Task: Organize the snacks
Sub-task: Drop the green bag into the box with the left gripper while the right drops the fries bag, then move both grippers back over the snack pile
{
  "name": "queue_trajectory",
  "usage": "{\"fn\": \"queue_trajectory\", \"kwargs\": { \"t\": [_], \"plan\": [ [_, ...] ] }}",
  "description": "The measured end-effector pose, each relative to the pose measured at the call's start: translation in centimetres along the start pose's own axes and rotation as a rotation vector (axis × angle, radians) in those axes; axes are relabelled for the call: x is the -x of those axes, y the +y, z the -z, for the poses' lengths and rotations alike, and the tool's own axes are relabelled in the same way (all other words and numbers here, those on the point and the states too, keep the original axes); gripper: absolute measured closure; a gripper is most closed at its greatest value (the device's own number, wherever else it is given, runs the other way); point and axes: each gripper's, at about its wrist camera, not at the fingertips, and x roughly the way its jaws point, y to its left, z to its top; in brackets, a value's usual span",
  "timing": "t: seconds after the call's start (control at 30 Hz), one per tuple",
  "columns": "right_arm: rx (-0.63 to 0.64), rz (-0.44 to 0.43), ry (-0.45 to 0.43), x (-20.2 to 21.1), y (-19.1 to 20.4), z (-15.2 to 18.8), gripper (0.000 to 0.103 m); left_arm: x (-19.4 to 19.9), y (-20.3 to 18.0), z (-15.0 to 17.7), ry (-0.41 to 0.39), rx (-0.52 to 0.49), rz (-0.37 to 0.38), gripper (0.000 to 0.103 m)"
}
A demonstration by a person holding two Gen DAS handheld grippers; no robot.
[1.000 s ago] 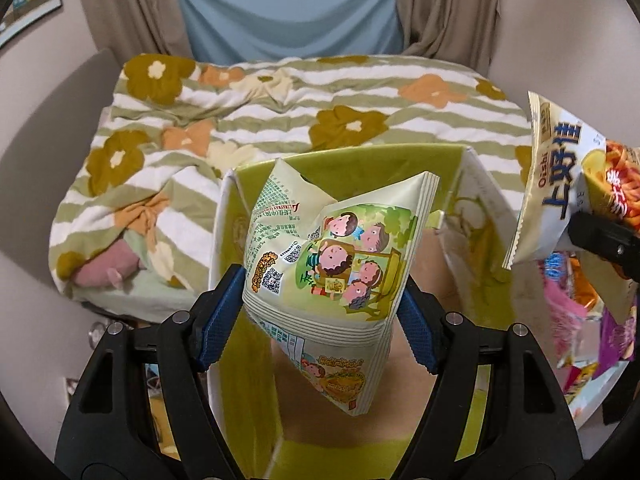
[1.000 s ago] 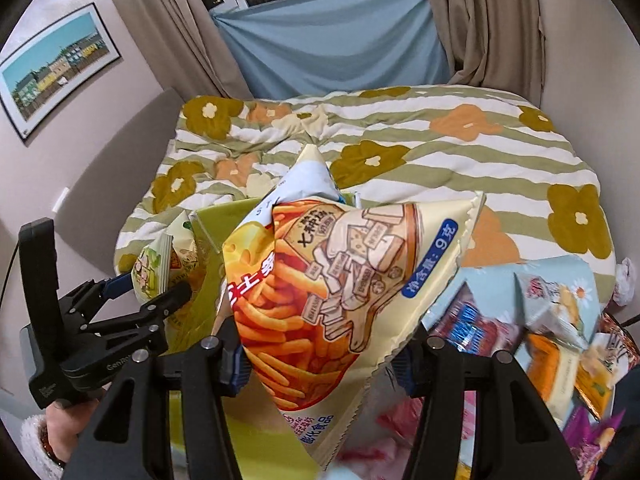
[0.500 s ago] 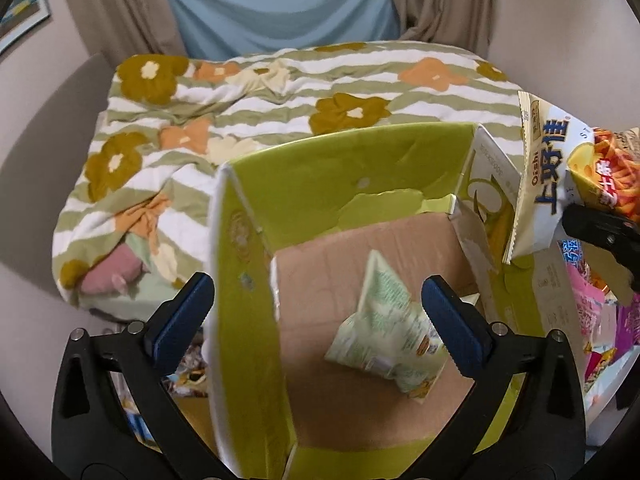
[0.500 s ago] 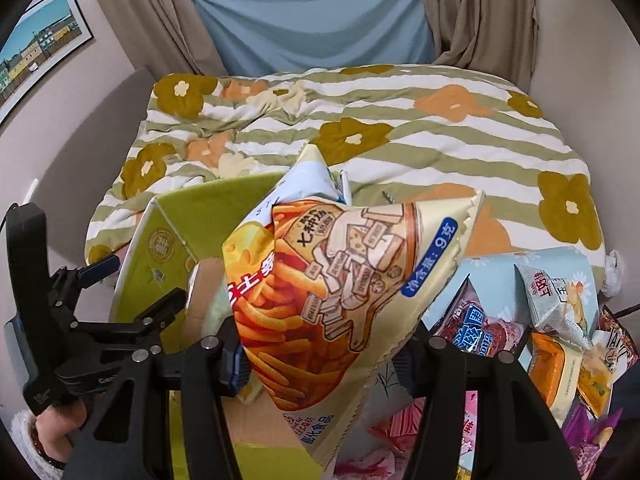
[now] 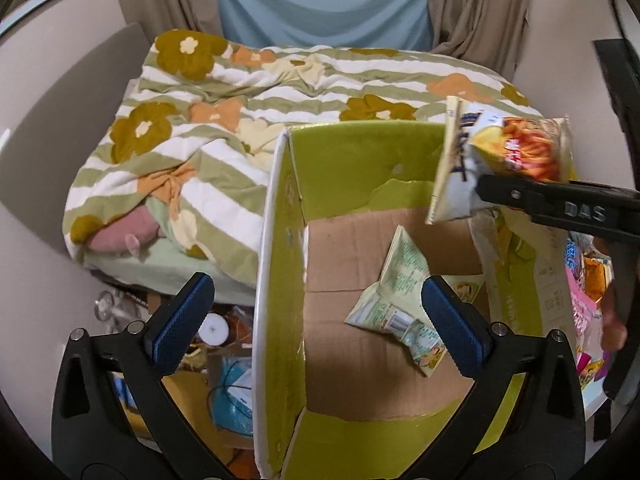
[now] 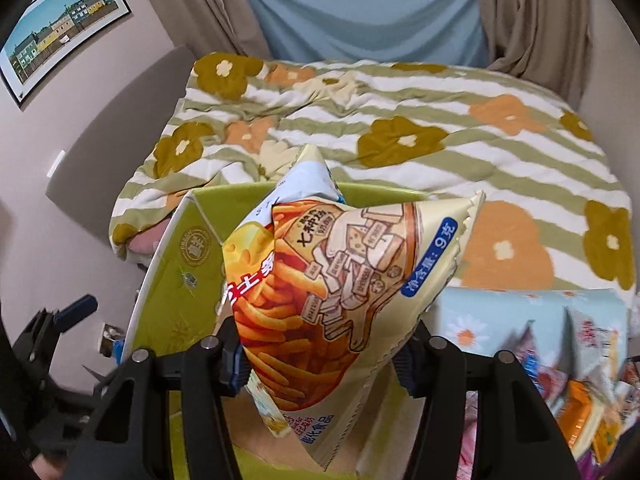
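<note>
A green cardboard box (image 5: 280,280) stands open beside the bed. A pale green snack bag (image 5: 394,292) lies on its brown floor. My left gripper (image 5: 316,320) is open and empty above the box's left wall. My right gripper (image 6: 324,356) is shut on an orange cheese-stick snack bag (image 6: 340,280) and holds it over the box (image 6: 172,280). In the left wrist view that bag (image 5: 500,160) hangs above the box's right wall.
A bed with a floral striped quilt (image 5: 240,120) lies behind the box. Several more snack packets (image 6: 580,360) lie in a pile to the right of the box. Clutter (image 5: 224,360) sits on the floor left of the box.
My left gripper opened and dropped the pale green bag into the box, then drew back to the left. My right gripper moved left with the orange bag, over the box.
</note>
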Motion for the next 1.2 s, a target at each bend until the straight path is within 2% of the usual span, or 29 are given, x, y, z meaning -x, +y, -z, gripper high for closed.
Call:
{"fn": "queue_trajectory", "kwargs": {
  "t": [0.07, 0.1, 0.17, 0.2, 0.23, 0.43, 0.53, 0.73, 1.0, 1.2],
  "plan": [
    [-0.008, -0.011, 0.005, -1.1, 0.2, 0.0, 0.05, -0.2, 0.1, 0.3, 0.007, 0.004, -0.001, 0.0],
    [-0.01, -0.019, 0.005, -1.4, 0.1, 0.1, 0.047, -0.4, 0.2, 0.4, 0.013, 0.008, 0.002, 0.0],
    [-0.004, -0.013, 0.007, -2.0, 0.3, 0.3, 0.021, -0.6, 0.3, 0.8, 0.028, 0.023, 0.017, 0.0],
    [0.01, 0.0, -0.006, -2.1, 0.4, 0.5, 0.003, -0.7, 0.3, 1.1, 0.032, 0.032, 0.027, 0.0],
    [0.022, 0.009, -0.02, -2.0, 0.5, 0.7, 0.0, -0.7, 0.3, 1.3, 0.033, 0.039, 0.033, 0.0],
    [0.049, 0.02, -0.072, -0.3, 0.6, 1.7, 0.0, -0.1, -0.1, 1.9, 0.03, 0.038, 0.05, 0.0],
    [0.051, 0.018, -0.064, 0.8, 0.7, 1.9, 0.0, 0.7, -0.4, 1.6, 0.01, 0.021, 0.046, 0.0],
    [0.02, 0.035, -0.108, 4.9, 0.6, 2.9, 0.0, 3.4, -1.6, 1.0, -0.043, -0.015, 0.076, 0.0],
    [-0.008, 0.068, -0.166, 12.7, -1.6, 6.4, 0.0, 8.6, -6.1, 2.4, -0.112, -0.039, 0.12, 0.0],
    [-0.037, 0.104, -0.208, 18.3, -6.0, 10.2, 0.0, 11.1, -11.6, 4.6, -0.131, -0.047, 0.158, 0.0]
  ]
}}
